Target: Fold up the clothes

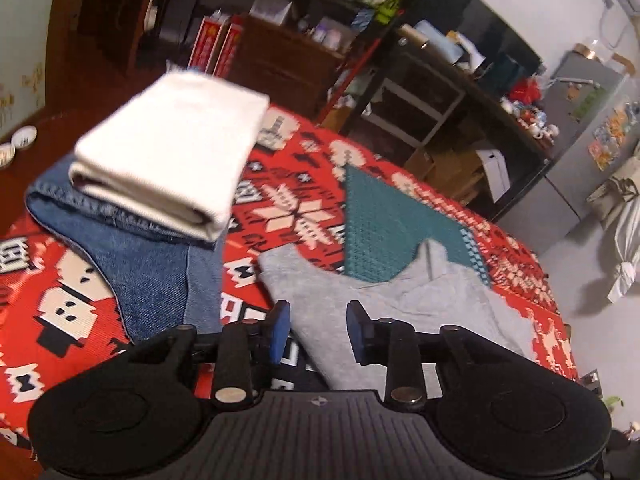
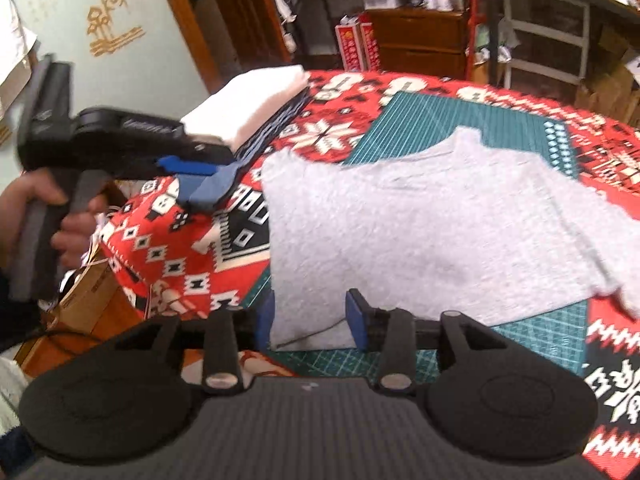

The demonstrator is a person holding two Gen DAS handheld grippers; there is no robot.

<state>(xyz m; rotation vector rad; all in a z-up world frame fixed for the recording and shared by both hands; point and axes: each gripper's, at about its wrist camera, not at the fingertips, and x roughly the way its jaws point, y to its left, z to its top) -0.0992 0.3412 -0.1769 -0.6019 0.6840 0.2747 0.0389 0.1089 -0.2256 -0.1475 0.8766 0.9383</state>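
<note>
Right claw point(image 2: 310, 318) is hovering open astride the near corner of the grey T-shirt point(image 2: 432, 224), likely to pinch it for a fold. Left claw point(image 1: 318, 330), also open and empty, is hanging over the shirt lying flat on the patterned surface point(image 1: 60, 304) beside folded clothes point(image 1: 168, 160).

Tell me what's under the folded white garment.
The folded white garment rests on folded blue jeans, which lie on the red patterned cloth. Anything between those layers is covered.
</note>
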